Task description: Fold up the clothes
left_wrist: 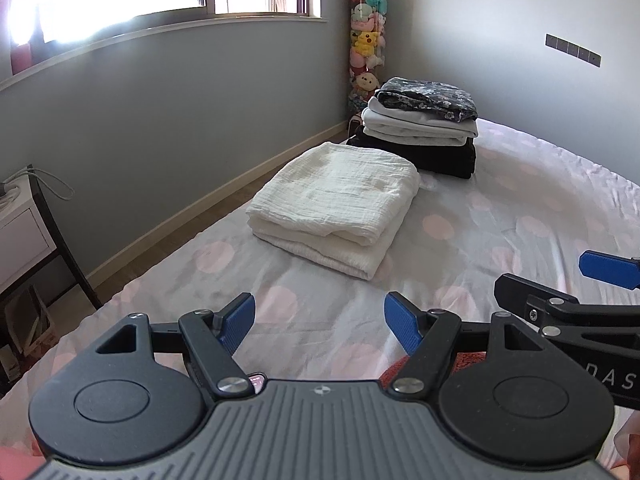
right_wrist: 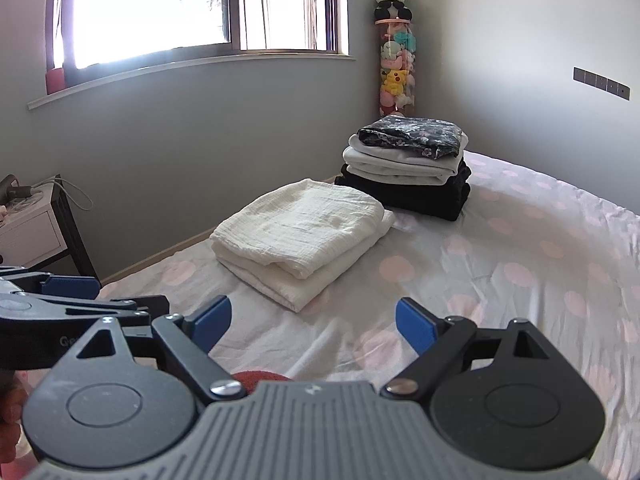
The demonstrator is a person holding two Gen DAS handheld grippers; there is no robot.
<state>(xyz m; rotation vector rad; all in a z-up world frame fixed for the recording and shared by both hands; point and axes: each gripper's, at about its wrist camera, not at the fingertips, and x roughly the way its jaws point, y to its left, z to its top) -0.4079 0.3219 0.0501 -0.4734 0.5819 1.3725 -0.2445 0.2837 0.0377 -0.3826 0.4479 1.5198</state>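
A folded white crinkled cloth (left_wrist: 336, 204) lies on the bed, also in the right wrist view (right_wrist: 300, 232). Behind it stands a stack of folded clothes (left_wrist: 424, 128), black at the bottom, white in the middle, dark floral on top; it also shows in the right wrist view (right_wrist: 408, 164). My left gripper (left_wrist: 320, 316) is open and empty, above the sheet in front of the white cloth. My right gripper (right_wrist: 312, 320) is open and empty beside it, and shows at the right edge of the left view (left_wrist: 576, 276). A red-orange fabric (right_wrist: 260, 380) peeks from under the grippers.
The bed sheet (left_wrist: 500, 216) is pale with pink dots. A clear tube of plush toys (left_wrist: 366, 48) stands in the corner. A nightstand (left_wrist: 24, 224) with cables stands at the left by the wall. A window (right_wrist: 180, 12) is above.
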